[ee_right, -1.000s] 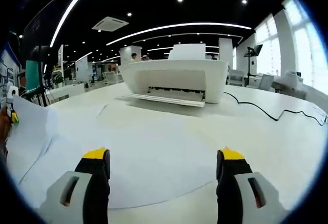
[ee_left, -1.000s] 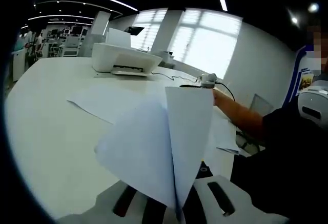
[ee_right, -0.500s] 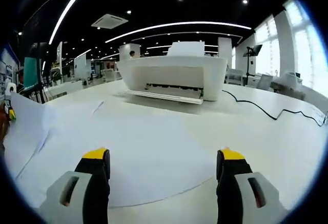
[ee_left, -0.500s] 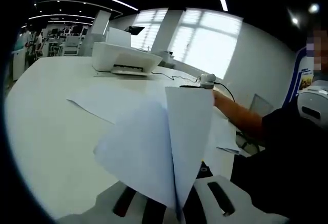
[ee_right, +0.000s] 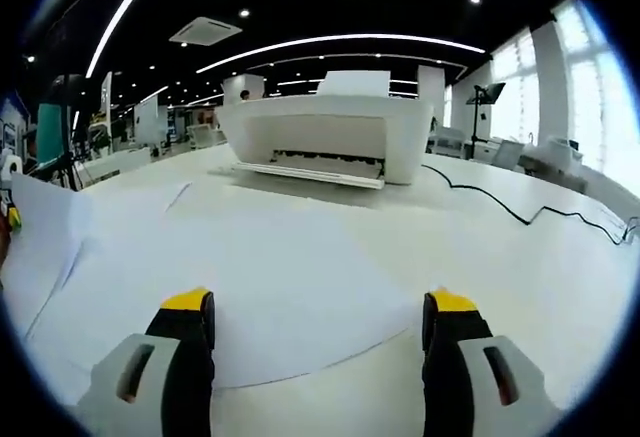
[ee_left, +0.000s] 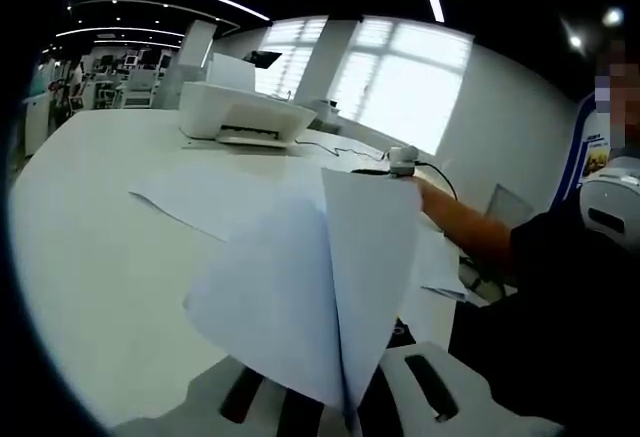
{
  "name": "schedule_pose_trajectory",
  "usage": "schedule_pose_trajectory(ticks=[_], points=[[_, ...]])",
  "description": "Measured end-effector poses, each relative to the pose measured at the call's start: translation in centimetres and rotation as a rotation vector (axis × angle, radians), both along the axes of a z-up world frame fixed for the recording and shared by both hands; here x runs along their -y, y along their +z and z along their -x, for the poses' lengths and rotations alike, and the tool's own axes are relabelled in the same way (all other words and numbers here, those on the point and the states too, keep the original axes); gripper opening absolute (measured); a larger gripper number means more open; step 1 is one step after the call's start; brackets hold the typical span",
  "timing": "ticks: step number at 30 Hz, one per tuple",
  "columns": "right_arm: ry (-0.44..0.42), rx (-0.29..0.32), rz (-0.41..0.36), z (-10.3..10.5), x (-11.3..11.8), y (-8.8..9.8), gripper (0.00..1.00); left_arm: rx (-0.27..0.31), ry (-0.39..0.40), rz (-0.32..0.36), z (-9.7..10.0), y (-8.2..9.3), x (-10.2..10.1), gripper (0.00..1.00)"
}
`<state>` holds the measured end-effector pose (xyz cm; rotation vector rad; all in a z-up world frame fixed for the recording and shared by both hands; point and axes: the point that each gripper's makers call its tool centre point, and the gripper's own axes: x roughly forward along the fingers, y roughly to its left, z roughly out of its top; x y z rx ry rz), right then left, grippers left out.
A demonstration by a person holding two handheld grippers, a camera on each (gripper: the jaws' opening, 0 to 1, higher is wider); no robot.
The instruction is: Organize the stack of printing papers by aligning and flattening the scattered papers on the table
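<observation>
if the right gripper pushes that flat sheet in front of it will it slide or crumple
Probably slide: the flat sheet lies on a smooth white table. It looks thin and floppy, like the folded sheet bending in the left gripper, so a push at its edge may buckle it. The right gripper is open.

Plain white paper sheets (ee_left: 330, 287), glossy white bench (ee_right: 520, 257), white boxy printer (ee_right: 325, 137), black cable (ee_right: 510, 212), yellow-tipped fingers (ee_right: 186, 302)

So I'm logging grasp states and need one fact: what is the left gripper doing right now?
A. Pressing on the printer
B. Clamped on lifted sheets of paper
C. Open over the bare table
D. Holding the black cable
B: in the left gripper view, the left gripper is shut on the sheets of paper, which rise folded from between its jaws above the table.
</observation>
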<state>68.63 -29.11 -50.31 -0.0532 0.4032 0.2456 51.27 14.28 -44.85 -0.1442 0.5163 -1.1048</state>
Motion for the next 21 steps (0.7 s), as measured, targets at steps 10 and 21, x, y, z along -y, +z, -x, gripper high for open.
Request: schedule_pose_trajectory(ticks=[10, 21], points=[[-0.038, -0.018, -0.003, -0.03, 0.28, -0.60, 0.78, -0.005, 0.001, 0.006, 0.00, -0.22, -0.10, 0.07], [-0.026, -0.003, -0.006, -0.19, -0.32, -0.47, 0.69, -0.008, -0.002, 0.008, 0.19, -0.39, -0.05, 0.07]])
